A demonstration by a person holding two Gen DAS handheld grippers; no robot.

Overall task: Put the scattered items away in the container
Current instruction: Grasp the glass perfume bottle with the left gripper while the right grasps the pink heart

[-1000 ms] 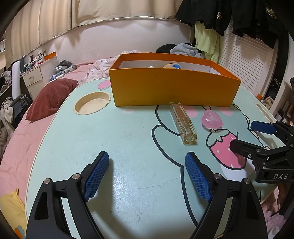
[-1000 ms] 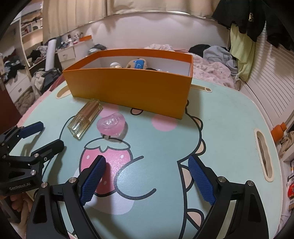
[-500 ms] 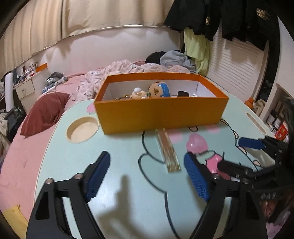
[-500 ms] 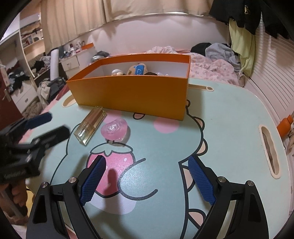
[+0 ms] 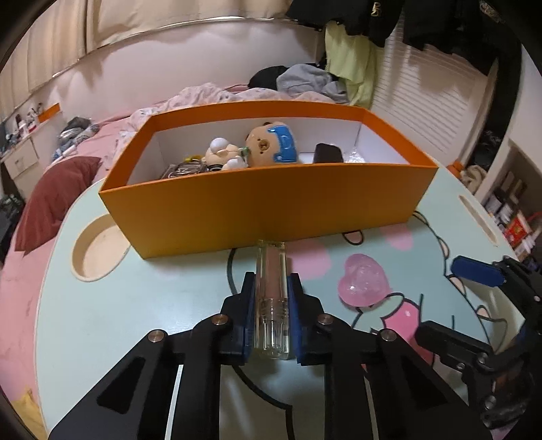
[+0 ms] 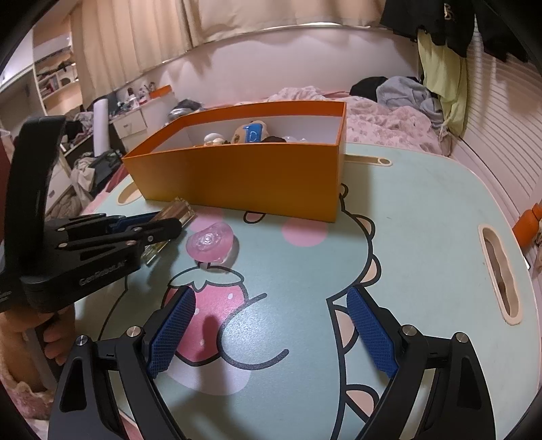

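A: Where is the clear bottle (image 5: 272, 298)?
B: On the desk (image 5: 135, 304) before the orange box (image 5: 271, 206), clenched in the left gripper (image 5: 271, 287) jaws.
A: And the right gripper (image 6: 271, 325)?
B: Jaws released, empty, near the pink heart (image 6: 210, 242).

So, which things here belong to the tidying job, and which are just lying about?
Part of the job:
- orange box, toys already inside
- clear bottle, clamped in the left gripper
- pink heart, loose on the table
- right gripper, open and empty

Just lying about:
- red pillow
- clothes on the bed
- hanging black jackets
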